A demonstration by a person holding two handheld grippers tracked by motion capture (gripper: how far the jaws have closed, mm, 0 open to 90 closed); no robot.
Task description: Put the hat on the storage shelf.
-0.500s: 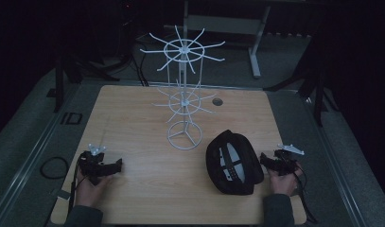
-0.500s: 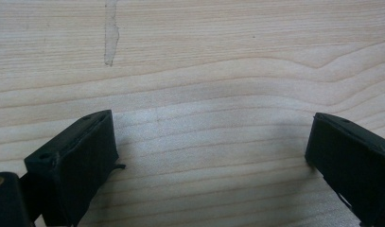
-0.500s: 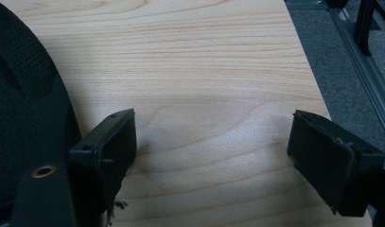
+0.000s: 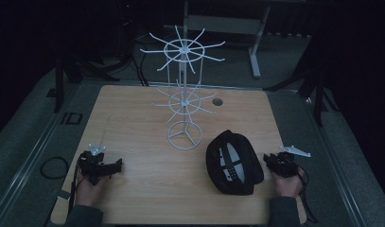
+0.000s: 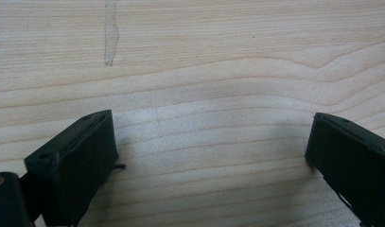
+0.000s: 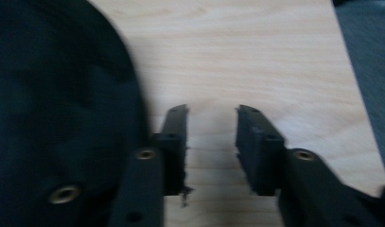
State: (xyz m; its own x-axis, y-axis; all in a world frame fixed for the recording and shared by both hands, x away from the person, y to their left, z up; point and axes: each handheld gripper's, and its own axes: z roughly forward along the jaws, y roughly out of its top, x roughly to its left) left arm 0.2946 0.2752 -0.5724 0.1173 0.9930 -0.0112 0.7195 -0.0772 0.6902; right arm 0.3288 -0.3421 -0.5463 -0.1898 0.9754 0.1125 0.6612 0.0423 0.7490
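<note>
Wooden table (image 4: pixel 133 118): black cap (image 4: pixel 233 163) just beside right tongs (image 6: pixel 211 142); both tongs released.

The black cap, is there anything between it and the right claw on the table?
Nothing visible stands between them. The right claw sits just beside the black cap, at its right edge, with bare wooden table around. In the right gripper view the jaws are apart with table between them and the cap alongside.
</note>
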